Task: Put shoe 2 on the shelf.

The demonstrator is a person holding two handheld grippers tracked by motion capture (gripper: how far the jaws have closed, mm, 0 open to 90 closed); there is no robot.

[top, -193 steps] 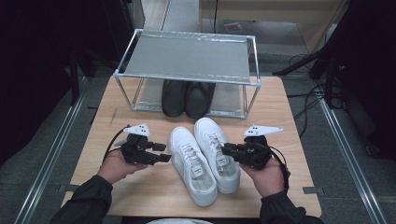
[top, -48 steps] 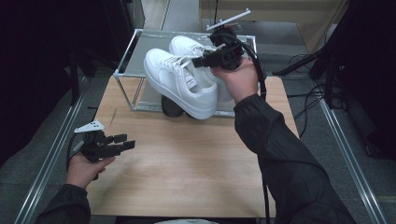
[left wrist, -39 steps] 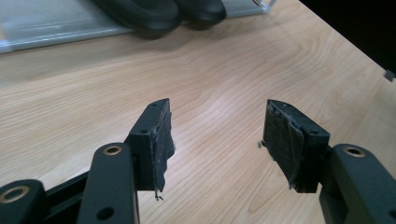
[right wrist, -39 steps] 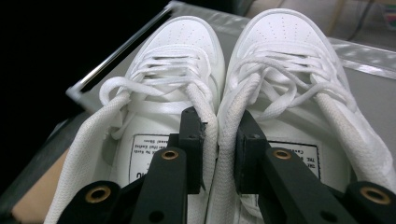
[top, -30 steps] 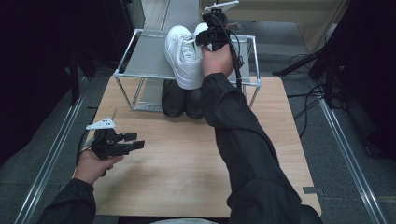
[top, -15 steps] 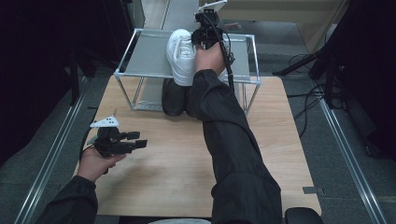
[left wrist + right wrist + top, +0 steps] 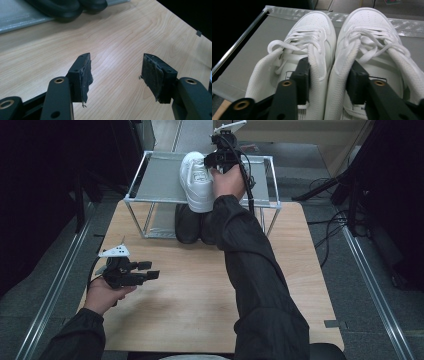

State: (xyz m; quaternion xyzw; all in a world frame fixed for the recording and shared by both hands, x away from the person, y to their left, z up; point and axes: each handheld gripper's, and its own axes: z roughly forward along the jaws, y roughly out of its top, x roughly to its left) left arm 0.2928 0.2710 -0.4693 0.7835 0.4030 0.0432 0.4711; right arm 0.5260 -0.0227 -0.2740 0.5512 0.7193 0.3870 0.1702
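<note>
A pair of white sneakers [image 7: 196, 181] rests on the top shelf of a metal rack [image 7: 159, 176], toes pointing away in the right gripper view. My right gripper [image 7: 210, 164] reaches over the rack. One jaw sits inside the left shoe [image 7: 312, 32] and the other inside the right shoe [image 7: 369, 27], with both inner collars between them. Its jaws have just been opening, and the collars now stand loose, unsqueezed. My left gripper [image 7: 151, 270] hovers low over the wooden table [image 7: 200, 290] at front left, open [image 7: 116, 75] with nothing between its pads.
A pair of black shoes [image 7: 189, 222] stands on the table under the rack's shelf, also at the top of the left gripper view as black shoes [image 7: 62, 6]. The person's right arm stretches across the table's middle. Rails run along both table sides.
The right hand carried the white sneakers from above the table onto the rack's top shelf and set them down, toes away. The left gripper stayed near the front left.
</note>
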